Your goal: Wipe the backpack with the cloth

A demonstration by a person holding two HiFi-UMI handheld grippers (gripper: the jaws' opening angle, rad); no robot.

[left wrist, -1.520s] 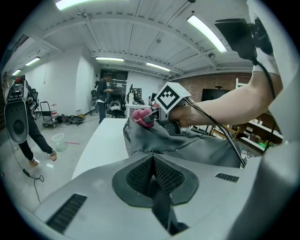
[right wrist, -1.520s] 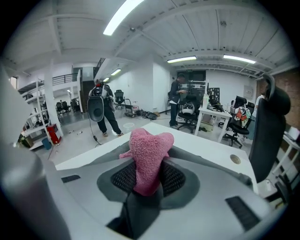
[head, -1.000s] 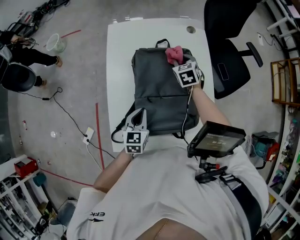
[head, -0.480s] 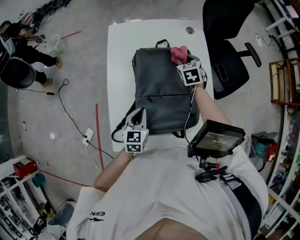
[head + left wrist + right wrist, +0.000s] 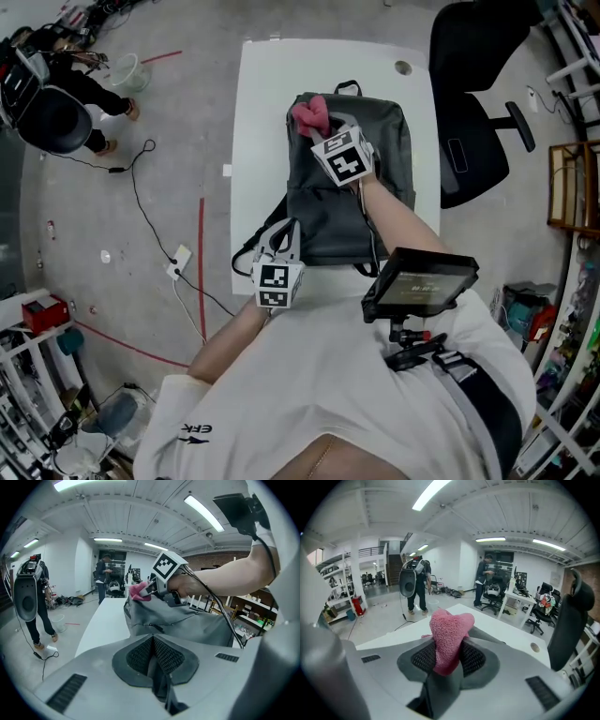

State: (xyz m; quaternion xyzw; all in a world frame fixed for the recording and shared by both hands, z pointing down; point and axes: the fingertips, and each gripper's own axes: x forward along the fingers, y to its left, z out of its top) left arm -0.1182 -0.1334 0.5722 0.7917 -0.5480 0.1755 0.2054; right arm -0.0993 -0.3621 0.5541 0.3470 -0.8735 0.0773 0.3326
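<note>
At the far end of the backpack, the right hand-held gripper clamps the pink cloth against the grey fabric. The backpack lies flat on the white worktop. Left hand-held gripper closed, nothing visible between its jaws, at the backpack's near corner.

Wiping looks under way. Next stroke likely needs steady pressure across the front panel.

Only legible print: "ERK" on the shirt. No brand readable on the backpack.

Bright ceiling strip lighting; fisheye-warped edges, sharp.
</note>
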